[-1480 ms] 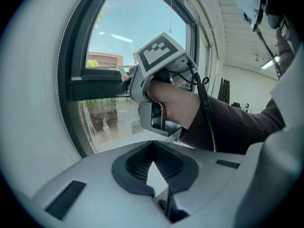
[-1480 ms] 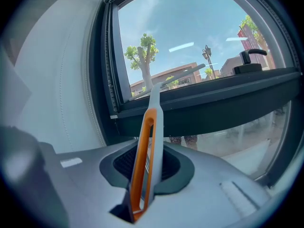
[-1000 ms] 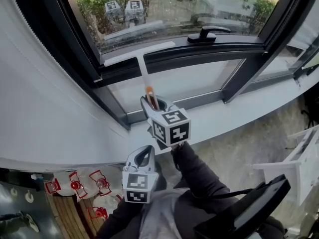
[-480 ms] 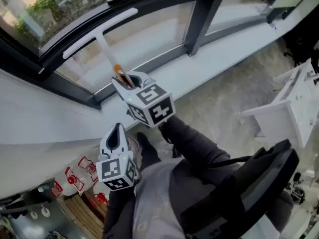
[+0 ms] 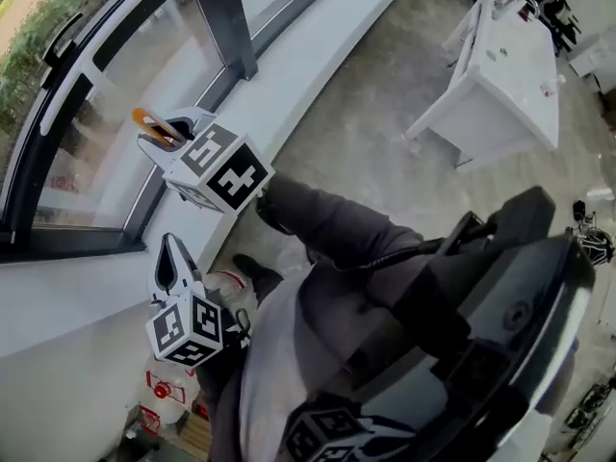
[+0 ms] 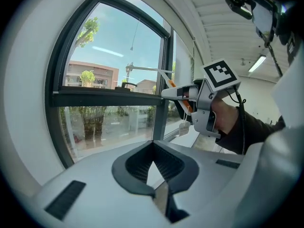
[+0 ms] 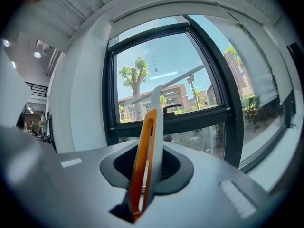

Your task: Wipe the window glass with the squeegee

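Left gripper (image 6: 153,148): nearest to me, held low beside my body. Its jaws are pressed together with nothing between them. In the head view it (image 5: 169,258) hangs below the sill's edge, well apart from the window.
Bottles (image 5: 162,391): red-triggered, low down just under my left gripper.
Right gripper (image 7: 148,152): raised over the sill, jaws pinching the squeegee's orange handle. From above it (image 5: 162,135) sits between the sill and the lower pane.
Squeegee (image 7: 156,122): the white shaft runs up and away from my jaws to a T-blade (image 5: 91,54). The blade lies slantwise across the upper pane, just above the crossbar. I cannot tell whether its edge touches the glass.
Sill (image 5: 289,75): a white ledge, bare along its length.
Window handle (image 7: 174,109): dark, on the crossbar, just beyond the shaft.
Crossbar (image 7: 194,119): a dark edge below the blade.
Mullion (image 7: 221,87): a dark upright bounding the pane on the right, with one blade end near it.
Window glass (image 7: 142,65): open pane above the blade up to the curved top frame — trees and buildings show through.
Floor (image 5: 385,152): bare grey to my right, as far as a white desk (image 5: 500,75).
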Available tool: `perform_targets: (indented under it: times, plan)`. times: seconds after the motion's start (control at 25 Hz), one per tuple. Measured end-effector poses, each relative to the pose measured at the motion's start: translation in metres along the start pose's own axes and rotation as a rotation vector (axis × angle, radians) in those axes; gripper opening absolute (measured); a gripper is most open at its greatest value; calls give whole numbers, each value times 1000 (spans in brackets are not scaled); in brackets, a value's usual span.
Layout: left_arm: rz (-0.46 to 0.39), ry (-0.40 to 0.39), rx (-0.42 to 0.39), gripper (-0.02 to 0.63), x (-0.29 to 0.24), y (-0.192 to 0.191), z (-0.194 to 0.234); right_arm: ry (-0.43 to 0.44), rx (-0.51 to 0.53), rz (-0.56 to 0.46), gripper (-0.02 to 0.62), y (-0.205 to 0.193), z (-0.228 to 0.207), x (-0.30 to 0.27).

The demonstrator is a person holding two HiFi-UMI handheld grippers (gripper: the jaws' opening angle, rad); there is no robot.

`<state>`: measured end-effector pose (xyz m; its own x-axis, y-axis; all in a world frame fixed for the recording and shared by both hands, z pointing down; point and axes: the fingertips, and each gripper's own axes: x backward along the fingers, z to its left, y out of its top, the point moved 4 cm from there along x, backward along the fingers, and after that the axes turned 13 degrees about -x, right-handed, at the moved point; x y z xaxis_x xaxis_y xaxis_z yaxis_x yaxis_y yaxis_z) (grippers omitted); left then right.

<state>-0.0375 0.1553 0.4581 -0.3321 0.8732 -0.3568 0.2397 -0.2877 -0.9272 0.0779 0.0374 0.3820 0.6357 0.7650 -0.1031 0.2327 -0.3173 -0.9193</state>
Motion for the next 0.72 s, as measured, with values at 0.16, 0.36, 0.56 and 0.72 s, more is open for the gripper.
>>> perform_targets:
  times: [0.16,0.36,0.56,0.72]
  plan:
    - [-1,-11,-7,0,-2,3,-23,-11,1,-26,55,8,-14,27]
    - [2,-26,-20,0,-8,7,-42,-30,-10,-46,55,13,-30,47]
    - [8,-48,-40,0,-19,11,-50,-51,-24,-64,55,15,-44,53]
    - [8,-67,-57,0,-24,17,-56,-74,-28,-78,55,20,-55,59]
